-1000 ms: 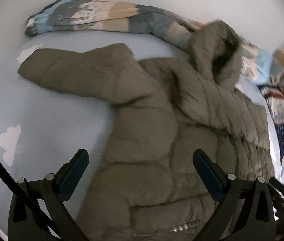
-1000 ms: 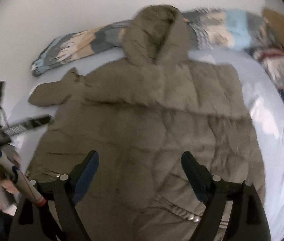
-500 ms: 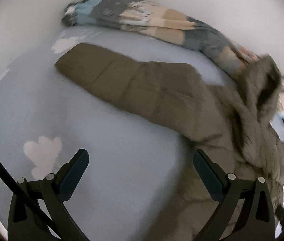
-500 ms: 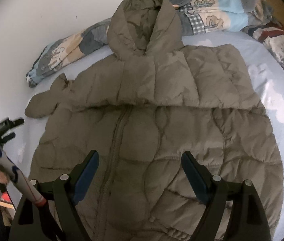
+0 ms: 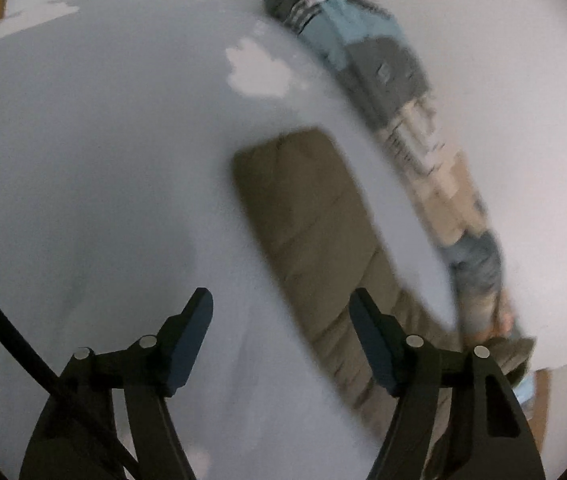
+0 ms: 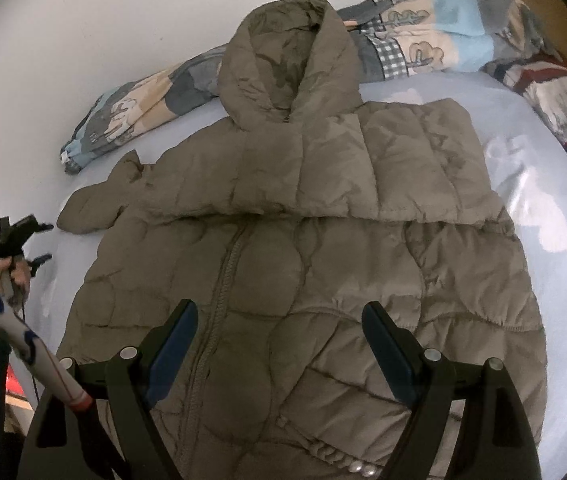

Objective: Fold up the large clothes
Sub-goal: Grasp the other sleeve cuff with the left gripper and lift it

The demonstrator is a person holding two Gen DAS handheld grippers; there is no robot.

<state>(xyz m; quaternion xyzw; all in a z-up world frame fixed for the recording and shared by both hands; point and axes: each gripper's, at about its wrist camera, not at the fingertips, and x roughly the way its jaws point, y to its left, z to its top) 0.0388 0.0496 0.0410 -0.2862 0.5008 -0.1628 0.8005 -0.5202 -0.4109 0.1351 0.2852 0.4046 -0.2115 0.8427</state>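
Pale blue bedsheet (image 6: 543, 168) printed with white clouds covers the bed where an olive quilted puffer jacket (image 6: 303, 264) lies front-up, zipper closed, hood (image 6: 287, 60) pointing toward a white wall. One sleeve already lies folded across the chest; the other sleeve (image 5: 307, 216) stretches out flat on the sheet, well clear of the body. A rolled patchwork quilt (image 6: 415, 44) runs along the wall behind the hood.

The left gripper (image 5: 279, 340) hangs over the sheet just beside that loose sleeve, its jaws having just been narrowing with nothing yet between them; the right-hand pad sits over the sleeve's edge, the other over bare sheet. In the right wrist view the same tool shows small at the frame's edge, held in the person's hand (image 6: 11, 276). The right gripper (image 6: 279, 344) hovers over the jacket's lower front, jaws spread wide and empty.

Folding appears about midway through the sleeve stage. Next, the left gripper would likely need to pinch the sleeve near its cuff and carry it across the chest, keeping the slippery padded fabric from sliding back.
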